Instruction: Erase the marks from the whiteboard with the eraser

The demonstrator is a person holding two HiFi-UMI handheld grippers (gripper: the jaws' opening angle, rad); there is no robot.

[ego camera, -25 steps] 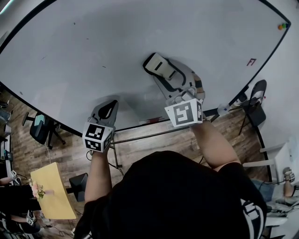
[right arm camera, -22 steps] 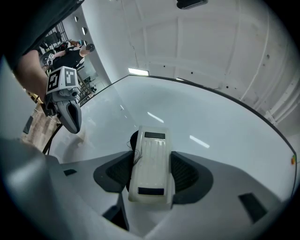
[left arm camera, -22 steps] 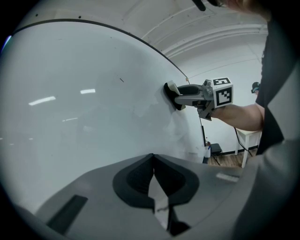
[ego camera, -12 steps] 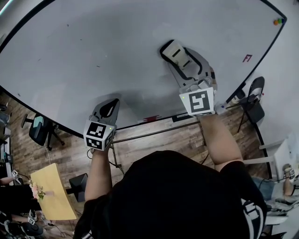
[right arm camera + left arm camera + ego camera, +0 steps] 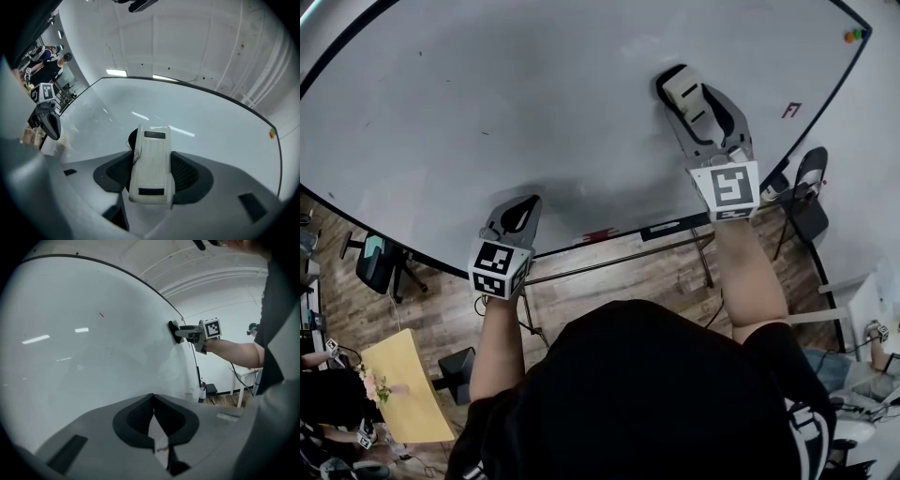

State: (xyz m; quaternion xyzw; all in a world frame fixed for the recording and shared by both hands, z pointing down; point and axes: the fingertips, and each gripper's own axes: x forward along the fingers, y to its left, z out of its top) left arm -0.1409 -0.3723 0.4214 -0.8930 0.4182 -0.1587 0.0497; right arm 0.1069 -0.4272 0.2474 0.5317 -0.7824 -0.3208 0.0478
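Observation:
The big whiteboard (image 5: 534,103) fills the head view, with a small red mark (image 5: 790,110) near its right edge and a few faint dark flecks (image 5: 485,132). My right gripper (image 5: 686,96) is shut on the white eraser (image 5: 679,87) and presses its dark felt side against the board at the upper right. In the right gripper view the eraser (image 5: 150,161) sits between the jaws of the right gripper (image 5: 151,157). My left gripper (image 5: 525,204) hovers by the board's lower edge, shut and empty; its jaws meet in the left gripper view (image 5: 153,398).
Coloured magnets (image 5: 855,36) stick to the board's top right corner. A metal rail (image 5: 609,267) runs below the board. On the wooden floor stand a black chair (image 5: 808,202) at right and a yellow table (image 5: 403,384) at lower left. People (image 5: 47,65) stand far left.
My right gripper has swept the eraser up and to the right across the board. The left gripper has stayed where it was.

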